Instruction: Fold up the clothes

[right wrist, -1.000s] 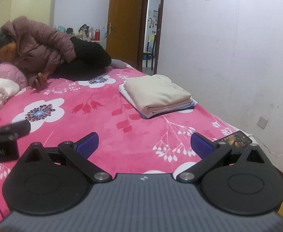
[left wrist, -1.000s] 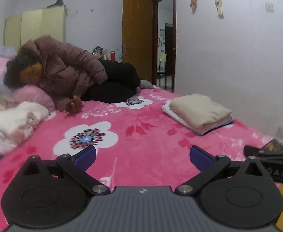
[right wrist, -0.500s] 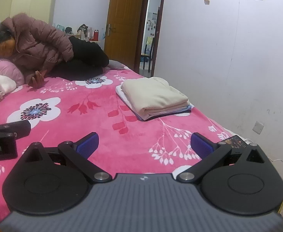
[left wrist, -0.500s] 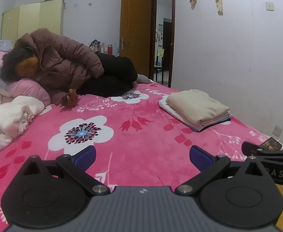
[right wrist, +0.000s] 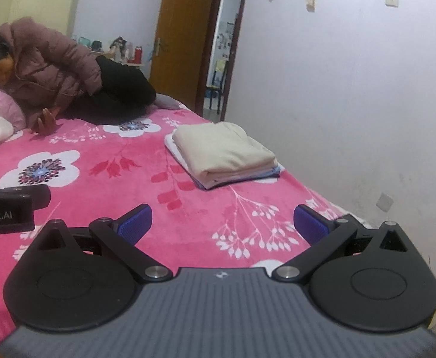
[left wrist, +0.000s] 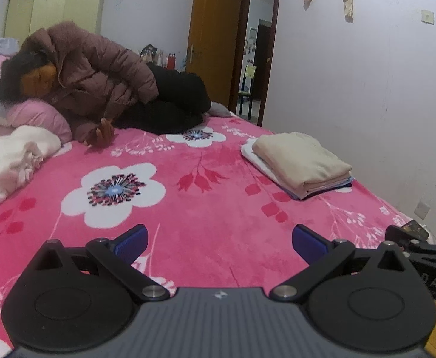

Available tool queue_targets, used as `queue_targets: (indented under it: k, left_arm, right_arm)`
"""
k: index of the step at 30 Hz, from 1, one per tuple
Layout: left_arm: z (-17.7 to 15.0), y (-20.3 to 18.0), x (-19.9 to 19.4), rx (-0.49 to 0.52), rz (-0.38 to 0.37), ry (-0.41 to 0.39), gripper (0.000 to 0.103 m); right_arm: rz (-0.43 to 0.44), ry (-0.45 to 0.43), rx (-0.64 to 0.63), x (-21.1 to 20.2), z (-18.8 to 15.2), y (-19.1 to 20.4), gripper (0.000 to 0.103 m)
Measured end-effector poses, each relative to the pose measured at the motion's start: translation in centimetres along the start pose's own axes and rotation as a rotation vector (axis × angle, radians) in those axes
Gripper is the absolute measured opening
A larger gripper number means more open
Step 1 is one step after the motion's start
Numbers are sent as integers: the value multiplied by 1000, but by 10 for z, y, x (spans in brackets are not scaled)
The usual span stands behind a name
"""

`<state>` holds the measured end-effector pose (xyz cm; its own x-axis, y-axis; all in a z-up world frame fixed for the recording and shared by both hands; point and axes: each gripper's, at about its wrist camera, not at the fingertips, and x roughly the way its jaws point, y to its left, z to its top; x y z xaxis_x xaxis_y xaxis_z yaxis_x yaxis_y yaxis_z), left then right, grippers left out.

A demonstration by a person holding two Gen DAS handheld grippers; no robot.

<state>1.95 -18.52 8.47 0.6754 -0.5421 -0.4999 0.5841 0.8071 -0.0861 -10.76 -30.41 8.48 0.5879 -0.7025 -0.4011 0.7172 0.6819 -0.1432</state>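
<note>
both tongs, left tongs point(left wrist: 219, 243) and right tongs point(right wrist: 222, 222), hover wide and empty over the pink bed point(left wrist: 206, 226), between a folded stack of clothes point(left wrist: 300, 164) by the wall and a loose white heap point(left wrist: 12, 158) at left, which probably needs fetching next if folding continues.

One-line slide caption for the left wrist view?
Open left gripper over pink floral blanket; folded stack at right, unfolded cream garment at left.

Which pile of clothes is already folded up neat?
The flat beige stack of folded clothes near the wall. The fluffy cream-white heap beside the pink pillow is crumpled.
</note>
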Motion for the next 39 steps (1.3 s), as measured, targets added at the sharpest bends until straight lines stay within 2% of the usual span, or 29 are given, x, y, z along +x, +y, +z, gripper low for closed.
queue_targets:
  k: [9,16,39]
  left_arm:
    - [-5,-6,12,21,-11,43,103]
    - [-5,-19,13,75,-20,37,103]
    - [-6,-30,11,108,-31,34,103]
  right_arm:
    - [-33,13,-12,3,-3,-2,102]
    - [-39,24,13,7,-2,-7,102]
    - [-59,31,28,6,-4,-16,102]
